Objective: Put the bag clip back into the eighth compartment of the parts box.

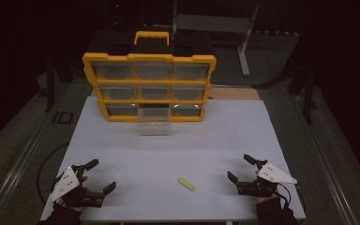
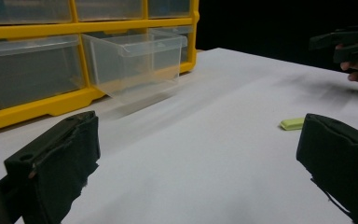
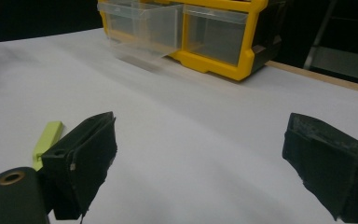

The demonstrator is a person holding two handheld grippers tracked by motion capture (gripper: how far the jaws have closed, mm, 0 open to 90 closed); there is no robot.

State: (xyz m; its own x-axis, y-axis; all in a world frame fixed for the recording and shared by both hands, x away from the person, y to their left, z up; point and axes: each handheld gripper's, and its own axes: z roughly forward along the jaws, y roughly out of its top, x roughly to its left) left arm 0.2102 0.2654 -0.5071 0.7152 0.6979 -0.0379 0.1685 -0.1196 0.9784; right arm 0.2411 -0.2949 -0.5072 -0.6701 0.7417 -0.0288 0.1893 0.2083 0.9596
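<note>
The green strip point(image 1: 187, 184) lies low in the frame between the wide-open, empty left gripper point(image 1: 99, 176) and right gripper point(image 1: 240, 168); the pulled-out drawer point(image 1: 153, 126) above holds nothing.

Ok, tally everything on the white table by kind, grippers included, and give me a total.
Yellow drawer organizer: 1
Green strip: 1
Grippers: 2, left gripper and right gripper, both open
Total: 4
</note>
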